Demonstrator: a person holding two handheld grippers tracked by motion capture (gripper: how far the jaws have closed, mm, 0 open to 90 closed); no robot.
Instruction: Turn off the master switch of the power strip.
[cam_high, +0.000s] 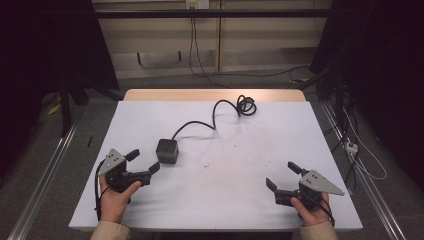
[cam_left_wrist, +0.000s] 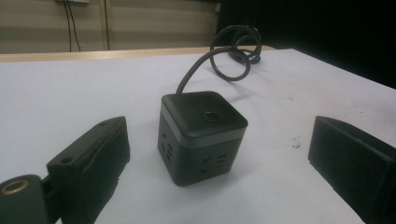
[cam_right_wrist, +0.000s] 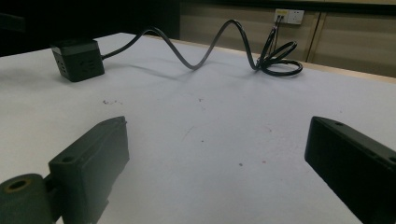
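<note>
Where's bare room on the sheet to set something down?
Bare: the wide middle between the cube socket and the right gripper, and the far left corner. Crowded: around the cube by the left gripper, and along its cable to the far-edge coil.

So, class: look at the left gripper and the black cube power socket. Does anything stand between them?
Nothing visible does. The left gripper is open, facing the cube power socket, with bare white table between them. The socket's cable trails off the far side.
</note>
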